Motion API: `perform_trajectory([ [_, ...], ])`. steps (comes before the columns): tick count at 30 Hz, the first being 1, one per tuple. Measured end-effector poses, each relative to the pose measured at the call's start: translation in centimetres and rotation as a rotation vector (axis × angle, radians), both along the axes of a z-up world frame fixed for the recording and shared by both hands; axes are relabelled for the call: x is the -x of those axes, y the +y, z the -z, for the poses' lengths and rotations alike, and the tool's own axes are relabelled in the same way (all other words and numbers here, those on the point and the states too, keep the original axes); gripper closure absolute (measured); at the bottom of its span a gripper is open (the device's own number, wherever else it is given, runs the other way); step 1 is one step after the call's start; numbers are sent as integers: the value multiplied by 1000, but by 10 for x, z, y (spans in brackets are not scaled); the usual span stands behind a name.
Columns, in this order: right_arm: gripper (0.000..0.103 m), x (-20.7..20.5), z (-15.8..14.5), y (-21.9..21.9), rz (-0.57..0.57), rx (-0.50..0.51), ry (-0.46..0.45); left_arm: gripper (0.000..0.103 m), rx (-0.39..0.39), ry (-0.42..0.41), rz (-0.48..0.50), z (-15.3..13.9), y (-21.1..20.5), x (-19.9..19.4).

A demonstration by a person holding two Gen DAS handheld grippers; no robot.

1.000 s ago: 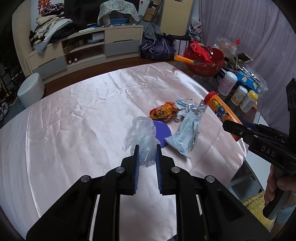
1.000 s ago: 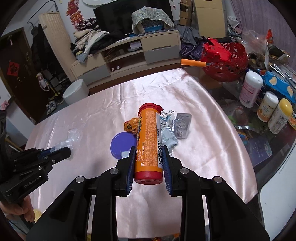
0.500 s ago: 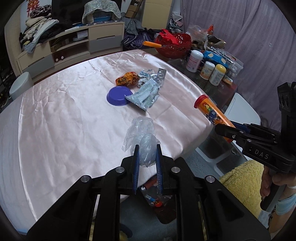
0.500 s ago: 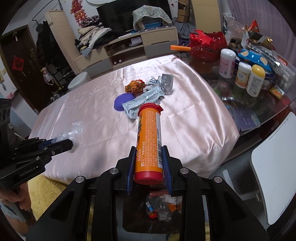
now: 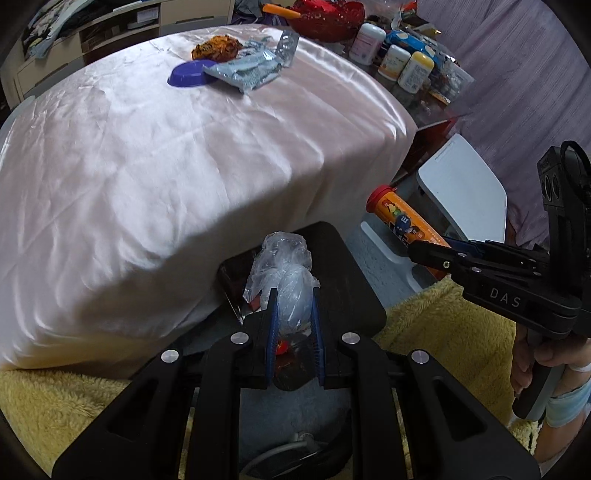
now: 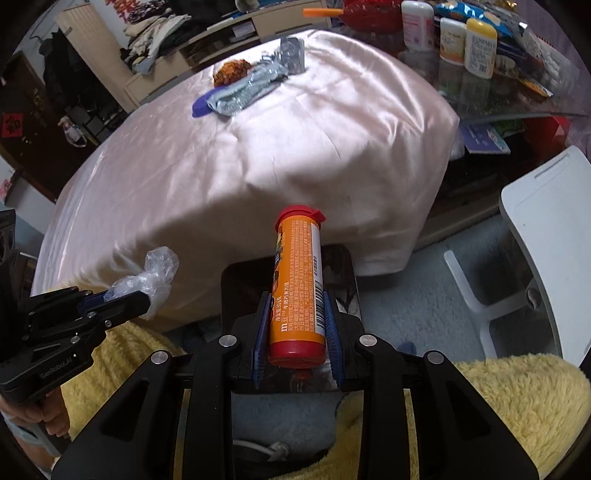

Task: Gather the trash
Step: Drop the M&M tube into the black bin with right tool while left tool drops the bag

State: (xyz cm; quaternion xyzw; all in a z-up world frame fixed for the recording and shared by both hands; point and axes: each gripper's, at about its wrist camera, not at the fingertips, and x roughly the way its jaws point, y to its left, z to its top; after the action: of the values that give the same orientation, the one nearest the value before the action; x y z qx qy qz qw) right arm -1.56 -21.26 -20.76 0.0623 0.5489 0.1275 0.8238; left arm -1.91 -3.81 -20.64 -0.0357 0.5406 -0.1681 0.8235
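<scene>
My left gripper (image 5: 293, 295) is shut on a crumpled clear plastic bag (image 5: 286, 266), held over a black trash bin (image 5: 343, 280) that stands on the floor at the table's edge. The right gripper (image 6: 297, 299) is shut on an orange candy tube with a red cap (image 6: 297, 273), also above the bin (image 6: 343, 266). Each gripper shows in the other's view: the tube (image 5: 402, 225) at right, the bag (image 6: 151, 273) at left. On the pink tablecloth (image 5: 166, 147) lie a purple lid (image 5: 186, 74), a silver-blue wrapper (image 5: 247, 72), an orange wrapper (image 5: 216, 48) and a blister pack (image 5: 288, 42).
Bottles and snack packs (image 5: 402, 62) crowd the table's far right, next to a red basket (image 5: 321, 14). A white stool (image 6: 543, 236) stands right of the bin. Yellow fleece (image 6: 498, 398) covers the person's lap below both grippers. A low cabinet (image 6: 258, 22) lines the far wall.
Both grippers have drawn back off the table and sunk, still holding the bag and the tube. The view has gone from the tabletop to the black bin beneath them.
</scene>
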Motion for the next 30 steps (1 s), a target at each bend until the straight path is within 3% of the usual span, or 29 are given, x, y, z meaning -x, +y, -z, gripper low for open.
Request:
perform_trajectory([
  [6,74,6,31,2,2,-2,77,88,-16,73,35,33,-12,5],
  [13,73,-2,40,9,-4,7,108,87,-23,107,54,45,-18,1],
  [14,72,-4,40,10,-4,8,109,84,-19,116,56,46,-18,-1],
  [15,72,-6,40,9,3,11,106,72,-20,121,49,47,-18,-3],
  [17,60,-10,38,8,19,7,100,59,-29,116,32,47,-15,-4],
  [20,54,-14,34,2,44,3,84,59,-24,125,13,46,-8,-5],
  [26,22,-19,17,-15,115,2,25,27,-13,78,-29,20,11,-8],
  [27,19,-20,13,-19,124,-3,11,21,-14,59,-38,13,15,-9],
  [30,15,-25,-2,-27,144,-22,-30,15,-14,-1,-71,-9,31,-9],
])
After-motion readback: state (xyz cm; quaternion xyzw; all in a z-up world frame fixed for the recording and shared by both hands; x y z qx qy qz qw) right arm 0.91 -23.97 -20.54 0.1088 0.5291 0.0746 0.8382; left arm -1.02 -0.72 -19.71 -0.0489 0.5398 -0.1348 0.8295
